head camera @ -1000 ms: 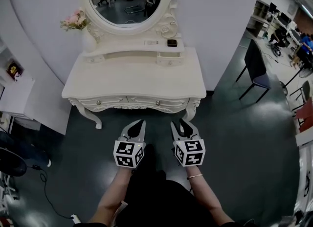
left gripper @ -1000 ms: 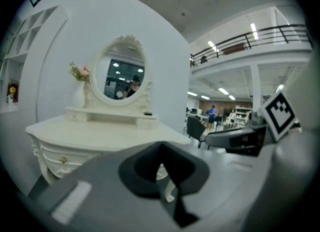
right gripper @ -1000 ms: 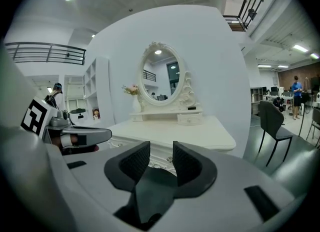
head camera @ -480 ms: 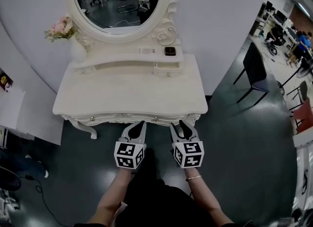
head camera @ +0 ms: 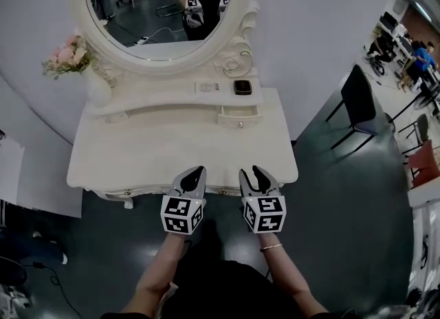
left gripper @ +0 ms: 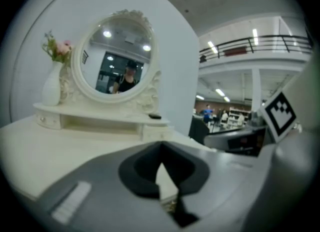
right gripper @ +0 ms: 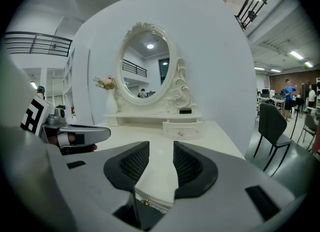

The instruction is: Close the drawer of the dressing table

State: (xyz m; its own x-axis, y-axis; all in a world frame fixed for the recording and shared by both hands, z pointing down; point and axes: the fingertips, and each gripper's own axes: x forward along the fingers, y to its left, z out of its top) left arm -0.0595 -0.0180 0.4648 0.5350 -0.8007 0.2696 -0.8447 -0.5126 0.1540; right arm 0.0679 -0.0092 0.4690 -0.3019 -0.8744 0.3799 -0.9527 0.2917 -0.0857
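L claw (head camera: pixel 198 171) pinched shut, empty; R claw (head camera: pixel 252 170) gaping, empty. Both poised at counter (head camera: pixel 137 152) edge, prob. to push ajar drawer (head camera: pixel 238 113).

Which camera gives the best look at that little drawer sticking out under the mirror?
The right gripper view: the small drawer faces it squarely, with the knob plain to see. The head view sees the drawer from above, mostly its top. The left gripper view catches it obliquely and blurred.
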